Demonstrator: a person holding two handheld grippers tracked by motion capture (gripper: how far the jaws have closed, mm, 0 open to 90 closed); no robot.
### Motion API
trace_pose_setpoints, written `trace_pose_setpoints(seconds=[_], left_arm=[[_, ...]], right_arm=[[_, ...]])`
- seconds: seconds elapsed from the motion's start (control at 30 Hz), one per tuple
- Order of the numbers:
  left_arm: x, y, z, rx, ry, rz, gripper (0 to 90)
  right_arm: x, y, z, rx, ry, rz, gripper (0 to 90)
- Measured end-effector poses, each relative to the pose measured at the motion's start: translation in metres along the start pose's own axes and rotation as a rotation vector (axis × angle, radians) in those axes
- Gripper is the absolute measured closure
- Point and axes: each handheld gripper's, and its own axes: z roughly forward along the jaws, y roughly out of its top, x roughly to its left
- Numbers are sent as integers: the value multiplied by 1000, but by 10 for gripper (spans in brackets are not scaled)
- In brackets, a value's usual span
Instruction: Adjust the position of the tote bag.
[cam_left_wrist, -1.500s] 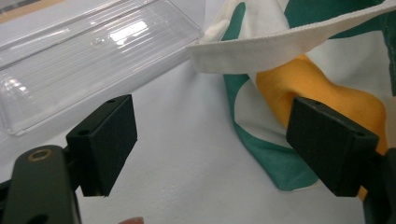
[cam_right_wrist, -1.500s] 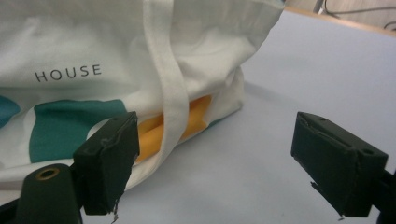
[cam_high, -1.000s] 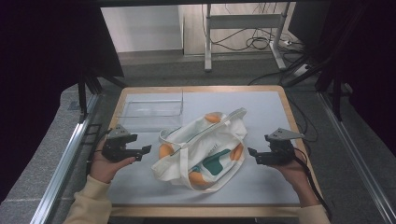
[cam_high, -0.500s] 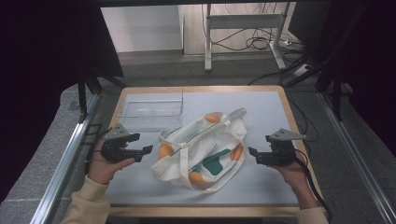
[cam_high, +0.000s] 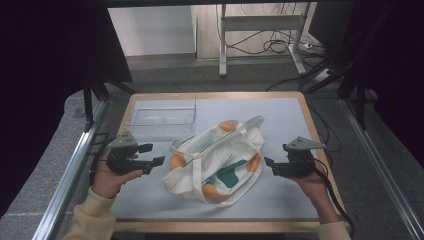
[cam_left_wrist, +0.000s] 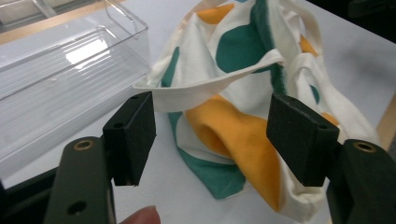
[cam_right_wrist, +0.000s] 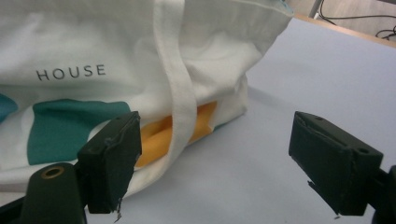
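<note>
1. Left gripper (cam_high: 156, 154): held at the near-left of the table, pointing at the tote bag (cam_high: 220, 160). Jaws wide apart, nothing between the pads. They have just been closing a little, and the gap is still empty.
2. Right gripper (cam_high: 269, 166): near-right of the table, just beside the bag's right edge. Jaws spread wide, holding nothing. In the right gripper view a white strap (cam_right_wrist: 180, 88) hangs down the bag face just beyond the left jaw.
3. Tote bag: lies crumpled in the middle of the table (cam_high: 285, 200), between the two grippers. Cream cloth with green and orange patches. The left gripper view shows the rim of its mouth (cam_left_wrist: 205, 86) facing the left jaws.
4. Clear plastic box (cam_high: 162, 117): far-left of the table, behind the left gripper, apart from the bag.
5. Judgement, step in hand: take hold of the bag at both sides. Best to pinch the hem or strap, single layer, not bunched cloth. Close both grippers before lifting.
6. Versus one second ago: the left gripper sits slightly higher. The bag, the box and the right gripper are unchanged.
</note>
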Motion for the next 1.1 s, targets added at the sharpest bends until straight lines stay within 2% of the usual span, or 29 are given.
trace_pose_setpoints(seconds=[0.23,0.47,0.53,0.6,0.7,0.73,0.8,0.87,0.93,1.0,1.1], left_arm=[[-6,2,2,19,-40,22,333],[-16,1,12,76,-79,56,331],[-17,1,14,87,-81,62,331],[-21,0,21,119,-91,82,331],[-24,0,25,136,-98,93,333],[-28,-2,29,147,-92,103,350],[-30,-3,33,151,-109,100,400],[-34,-4,38,172,-116,120,444],[-37,-5,43,198,-114,129,516],[-38,-7,46,218,-130,131,617],[-39,-8,48,234,-135,136,724]], right_arm=[[4,4,1,1,19,-25,171],[5,2,3,21,20,-47,171],[6,1,4,20,11,-47,172],[5,1,5,23,-7,-42,177],[5,0,7,35,-6,-49,178],[6,0,8,45,-6,-55,178],[7,-1,10,56,-11,-70,178],[7,-2,11,63,-9,-75,177],[8,-2,11,67,-8,-77,177],[8,-2,11,67,-11,-78,177],[7,-2,10,51,-46,-68,181]])
